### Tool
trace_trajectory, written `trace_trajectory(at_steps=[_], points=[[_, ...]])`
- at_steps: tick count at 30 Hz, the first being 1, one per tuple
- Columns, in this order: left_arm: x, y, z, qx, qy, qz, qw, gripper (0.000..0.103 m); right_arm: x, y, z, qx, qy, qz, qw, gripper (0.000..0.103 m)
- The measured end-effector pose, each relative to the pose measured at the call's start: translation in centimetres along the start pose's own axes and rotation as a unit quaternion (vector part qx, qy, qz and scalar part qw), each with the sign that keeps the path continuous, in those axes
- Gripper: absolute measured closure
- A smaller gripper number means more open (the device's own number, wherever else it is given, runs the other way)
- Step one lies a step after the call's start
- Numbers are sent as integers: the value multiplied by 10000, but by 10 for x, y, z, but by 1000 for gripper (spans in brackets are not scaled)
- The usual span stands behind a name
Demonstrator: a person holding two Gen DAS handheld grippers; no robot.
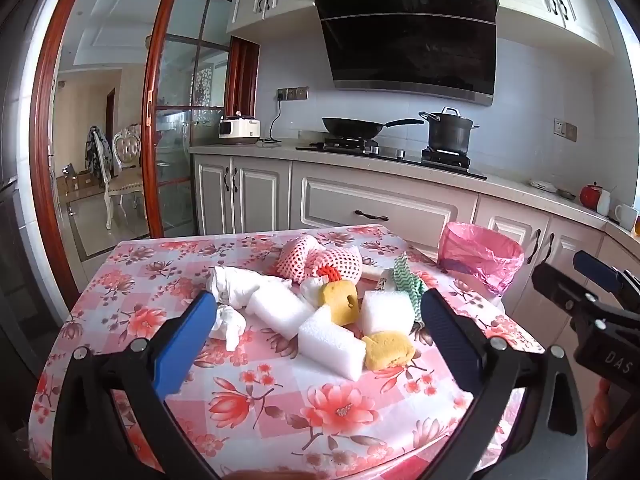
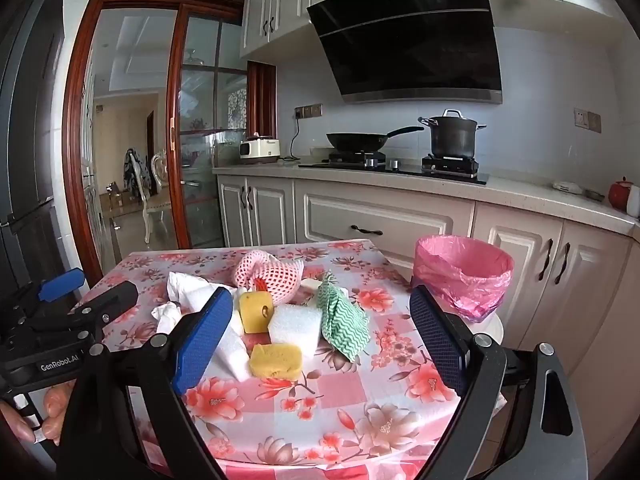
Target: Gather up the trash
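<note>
Left gripper (image 1: 316,312): fingers spread wide, nothing between the pads; it hovers short of the pile, tipped slightly down, which looks like a stance for choosing a first piece.
Right gripper (image 2: 320,320): fingers likewise spread and empty, aimed at the same pile from its right side.
Trash pile: heaped on the floral tabletop (image 1: 280,408) just ahead of both sets of fingers; gathered in one clump, so either gripper seems able to reach it.
White foam blocks (image 1: 332,342): nearest the left fingers, lying flat; soft, so likely to squash under a pinch.
Yellow sponges (image 2: 276,360): one flat at the near edge of the pile, one standing behind it.
Crumpled tissues (image 1: 232,322): touching the inner side of the left gripper's left finger in its view.
Green zigzag cloth (image 2: 344,320): propped up, between the right fingers.
Pink net sleeve (image 1: 320,260): beyond the pile, farthest from the fingers.
Pink-lined bin (image 2: 464,276): past the right gripper's right finger, off the tabletop's edge, mouth open to receive drops.
Progress: judged unstarted; nothing is held.
</note>
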State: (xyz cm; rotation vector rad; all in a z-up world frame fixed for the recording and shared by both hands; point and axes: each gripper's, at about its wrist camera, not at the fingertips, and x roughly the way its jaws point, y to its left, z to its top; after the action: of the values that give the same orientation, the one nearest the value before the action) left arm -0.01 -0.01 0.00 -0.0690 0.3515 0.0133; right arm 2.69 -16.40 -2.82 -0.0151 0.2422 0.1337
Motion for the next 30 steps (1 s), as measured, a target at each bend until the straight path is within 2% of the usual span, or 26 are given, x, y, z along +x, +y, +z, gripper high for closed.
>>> trace_trajectory(at_steps=[6, 12, 30], points=[[2, 4, 0, -21, 26, 40, 10000, 4, -9, -1, 2, 30, 44, -16, 10000, 18], [1, 1, 0, 59, -18, 30, 10000, 4, 8, 1, 2, -60, 286, -32, 9996, 18], [0, 0, 4, 72, -13, 34, 10000, 4, 8, 1, -1, -53, 312, -34, 9995, 18]])
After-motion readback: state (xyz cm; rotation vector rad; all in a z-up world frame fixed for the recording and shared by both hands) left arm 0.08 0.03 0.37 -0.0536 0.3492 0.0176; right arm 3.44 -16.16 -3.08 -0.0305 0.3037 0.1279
